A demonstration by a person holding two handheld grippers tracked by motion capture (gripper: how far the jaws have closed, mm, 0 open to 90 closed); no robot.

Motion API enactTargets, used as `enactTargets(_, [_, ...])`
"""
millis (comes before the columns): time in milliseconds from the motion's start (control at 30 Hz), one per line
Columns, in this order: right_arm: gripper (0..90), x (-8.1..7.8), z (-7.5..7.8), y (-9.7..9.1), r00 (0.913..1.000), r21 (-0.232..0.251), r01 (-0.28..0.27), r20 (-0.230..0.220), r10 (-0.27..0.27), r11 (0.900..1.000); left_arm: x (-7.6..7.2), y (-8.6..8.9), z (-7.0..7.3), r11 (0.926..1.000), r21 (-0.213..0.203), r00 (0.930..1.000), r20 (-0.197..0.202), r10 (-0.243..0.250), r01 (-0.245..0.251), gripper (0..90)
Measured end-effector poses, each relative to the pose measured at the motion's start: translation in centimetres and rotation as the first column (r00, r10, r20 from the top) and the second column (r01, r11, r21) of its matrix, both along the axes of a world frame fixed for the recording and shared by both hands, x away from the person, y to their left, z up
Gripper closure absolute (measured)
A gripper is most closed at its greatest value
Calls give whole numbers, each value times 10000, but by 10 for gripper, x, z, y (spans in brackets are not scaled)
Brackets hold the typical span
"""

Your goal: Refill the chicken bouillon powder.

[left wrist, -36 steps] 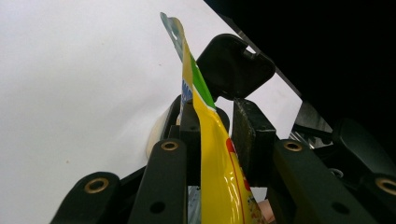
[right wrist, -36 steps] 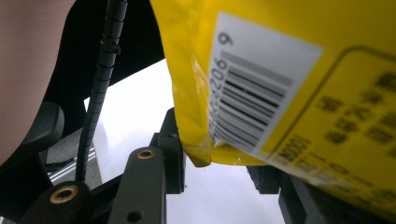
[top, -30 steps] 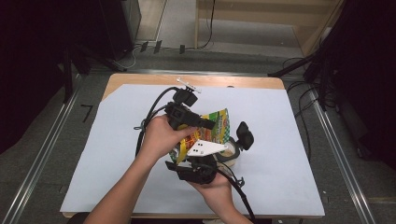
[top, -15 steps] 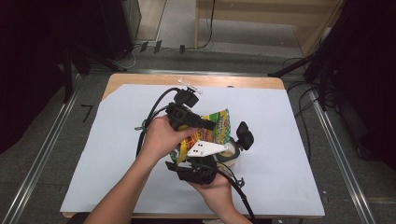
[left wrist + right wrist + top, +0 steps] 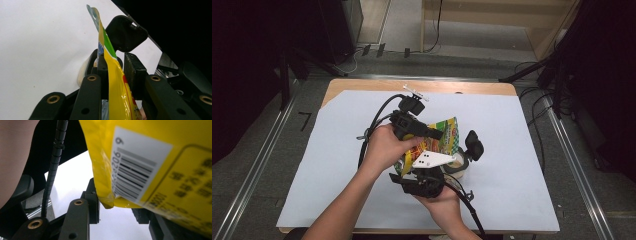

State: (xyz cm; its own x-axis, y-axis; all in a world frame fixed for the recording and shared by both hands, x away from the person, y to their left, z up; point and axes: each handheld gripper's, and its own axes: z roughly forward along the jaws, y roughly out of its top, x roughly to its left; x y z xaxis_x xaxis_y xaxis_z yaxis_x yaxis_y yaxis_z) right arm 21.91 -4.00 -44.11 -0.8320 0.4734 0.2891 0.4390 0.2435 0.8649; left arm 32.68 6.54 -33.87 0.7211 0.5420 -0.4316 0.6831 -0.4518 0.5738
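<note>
A yellow and green snack bag (image 5: 447,134) hangs above the table between my two grippers. In the high view my left gripper (image 5: 438,135) comes in from the left and is shut on the bag's upper part. The left gripper view shows the bag (image 5: 113,75) edge-on, squeezed between the pads (image 5: 132,70). From the near side my right gripper (image 5: 428,168) is shut on the bag's lower end. In the right gripper view the barcode corner of the bag (image 5: 140,167) sits between the jaws, hiding the right pad. A small cup (image 5: 460,164) with its black hinged lid (image 5: 473,145) raised stands under the bag's right end.
White paper (image 5: 517,135) covers most of the wooden table, whose bare strip (image 5: 462,87) shows at the far edge. Black cables (image 5: 374,125) loop left of the left hand. Metal rails (image 5: 572,165) run along both sides.
</note>
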Motion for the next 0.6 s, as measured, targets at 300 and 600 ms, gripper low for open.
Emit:
enactTargets(300, [648,2,-1,-1,9999,-97,-2,139,4,10000,-1,-1,1,9999,-111,9997,229,45,-43,749])
enactTargets(600, [642,6,-2,-3,9993,-118,130,357,-125,9998,-1,-3,3,9998,-104,9990,432,144,-140,740])
